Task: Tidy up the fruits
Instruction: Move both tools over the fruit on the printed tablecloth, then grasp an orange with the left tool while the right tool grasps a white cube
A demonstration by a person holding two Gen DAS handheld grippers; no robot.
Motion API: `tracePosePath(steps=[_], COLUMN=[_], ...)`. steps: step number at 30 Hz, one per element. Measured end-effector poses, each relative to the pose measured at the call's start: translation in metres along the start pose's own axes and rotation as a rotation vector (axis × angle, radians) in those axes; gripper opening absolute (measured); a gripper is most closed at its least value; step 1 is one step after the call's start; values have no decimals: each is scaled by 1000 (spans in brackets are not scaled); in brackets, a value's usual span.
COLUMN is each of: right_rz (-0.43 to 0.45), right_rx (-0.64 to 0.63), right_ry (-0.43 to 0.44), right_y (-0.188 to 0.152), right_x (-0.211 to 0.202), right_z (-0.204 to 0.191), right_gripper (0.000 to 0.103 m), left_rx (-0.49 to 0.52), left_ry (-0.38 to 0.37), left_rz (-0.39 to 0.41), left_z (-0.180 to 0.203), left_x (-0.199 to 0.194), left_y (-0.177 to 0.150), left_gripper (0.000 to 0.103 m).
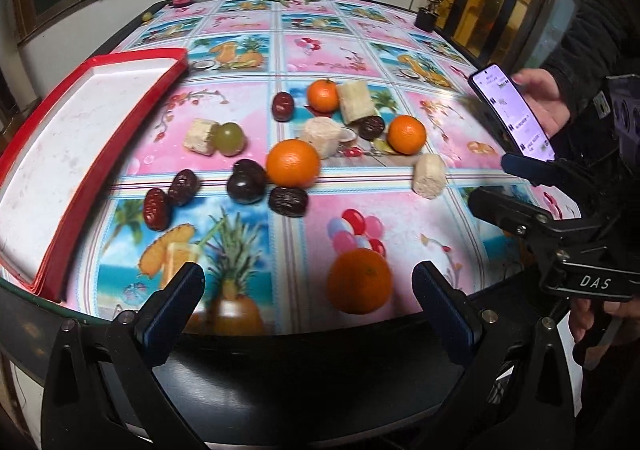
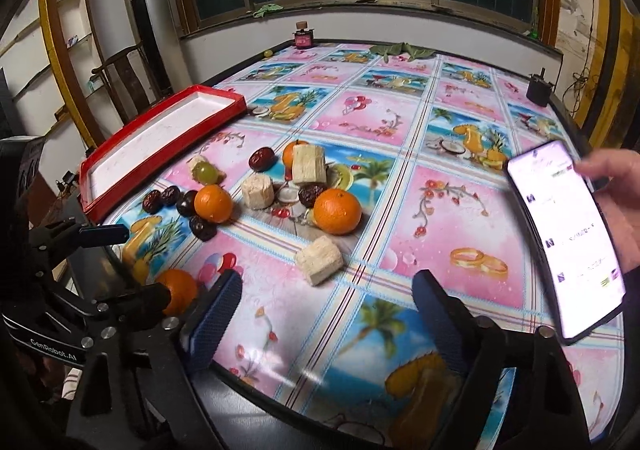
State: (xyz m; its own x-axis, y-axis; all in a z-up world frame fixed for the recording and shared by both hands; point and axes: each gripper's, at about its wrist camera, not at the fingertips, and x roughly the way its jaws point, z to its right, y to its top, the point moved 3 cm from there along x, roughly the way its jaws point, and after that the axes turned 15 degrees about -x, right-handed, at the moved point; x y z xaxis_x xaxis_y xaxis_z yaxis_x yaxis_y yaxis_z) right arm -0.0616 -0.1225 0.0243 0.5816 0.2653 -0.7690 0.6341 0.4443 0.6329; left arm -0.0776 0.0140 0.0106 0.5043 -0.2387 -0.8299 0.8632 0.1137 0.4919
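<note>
Both claws, left claw (image 1: pixel 308 292) and right claw (image 2: pixel 326 304), gape wide, seemingly touching nothing.

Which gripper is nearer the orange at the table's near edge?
Left. The orange lies just ahead of the open left gripper, between its fingers' line; the right gripper sits off to the orange's right, empty.

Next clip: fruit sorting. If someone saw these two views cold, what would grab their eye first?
Probably the loud fruit-print tablecloth and the scatter at its middle: oranges, dark red dates, pale cane chunks and one green grape. Left of them lies a red-rimmed white tray with nothing in it. At the right edge a hand holds a lit phone over the table.
</note>
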Motion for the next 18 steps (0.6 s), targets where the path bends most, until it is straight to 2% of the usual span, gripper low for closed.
tracePosePath(steps=[6, 11, 13, 16, 18], right_rz=[-13, -30, -35, -49, -60], right_rx=[1, -3, -7, -13, -12], right_ry=[21, 43, 46, 49, 54], right_y=[-2, 2, 5, 7, 7], right_x=[5, 18, 23, 32, 37], right_z=[-1, -5, -5, -5, -3], right_gripper=[79, 72, 70, 69, 65], left_rx=[38, 95, 121, 142, 138], left_ry=[-4, -9, -2, 7, 8], left_rz=[16, 14, 15, 3, -11], left_z=[10, 25, 30, 34, 32], left_x=[5, 14, 17, 23, 28], left_y=[-1, -3, -5, -7, -7], left_gripper=[103, 94, 86, 65, 48])
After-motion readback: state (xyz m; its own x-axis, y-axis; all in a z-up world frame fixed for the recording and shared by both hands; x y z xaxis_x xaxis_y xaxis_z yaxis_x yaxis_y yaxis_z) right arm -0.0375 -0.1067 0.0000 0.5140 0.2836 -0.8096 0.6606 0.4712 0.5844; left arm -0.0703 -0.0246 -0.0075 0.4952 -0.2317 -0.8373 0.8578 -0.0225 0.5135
